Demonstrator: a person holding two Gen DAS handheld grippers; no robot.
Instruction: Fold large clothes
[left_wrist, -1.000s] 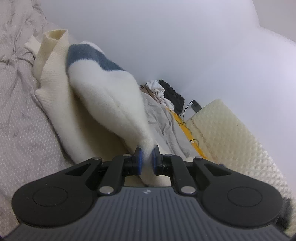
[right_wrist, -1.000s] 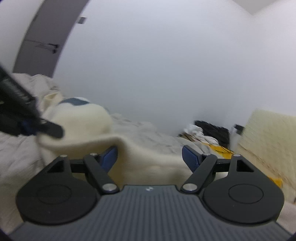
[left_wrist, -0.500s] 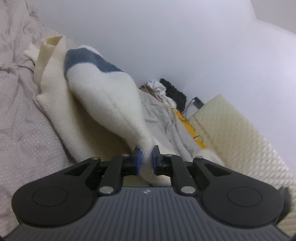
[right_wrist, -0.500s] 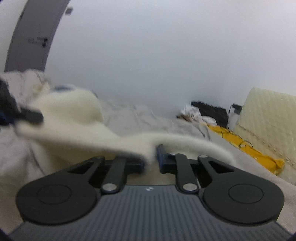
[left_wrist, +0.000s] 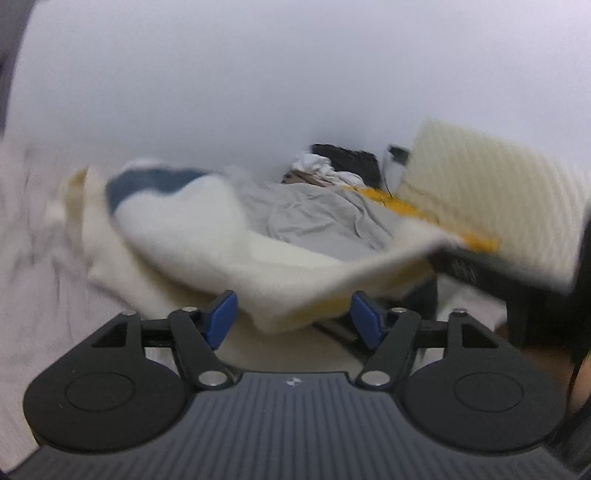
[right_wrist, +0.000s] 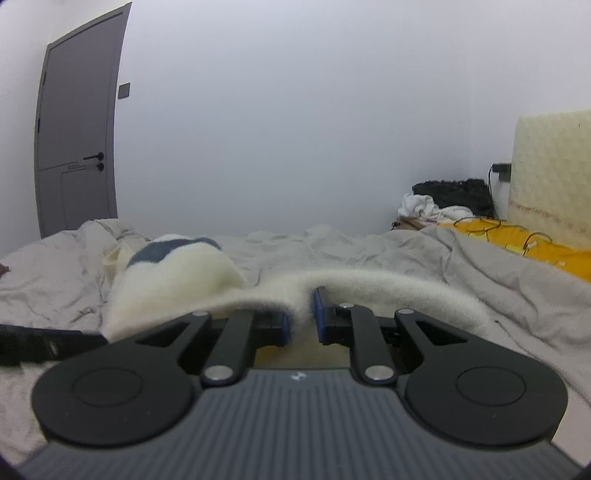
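Left wrist view: the left gripper (left_wrist: 293, 319) points slightly down over the bed (left_wrist: 40, 280), its jaws just spread wide, pads clear of the blurred cream sweater (left_wrist: 192, 236) hanging between them.

Right wrist view: the right gripper (right_wrist: 300, 319) is nearly level, pinching one sweater (right_wrist: 388, 286) fold. One door (right_wrist: 75, 144) stands behind.

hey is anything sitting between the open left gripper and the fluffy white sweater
Nothing visible does. The left gripper, its jaws having just opened, has the white sweater edge right between its blue pads, untouched. The right gripper is shut on that sweater.
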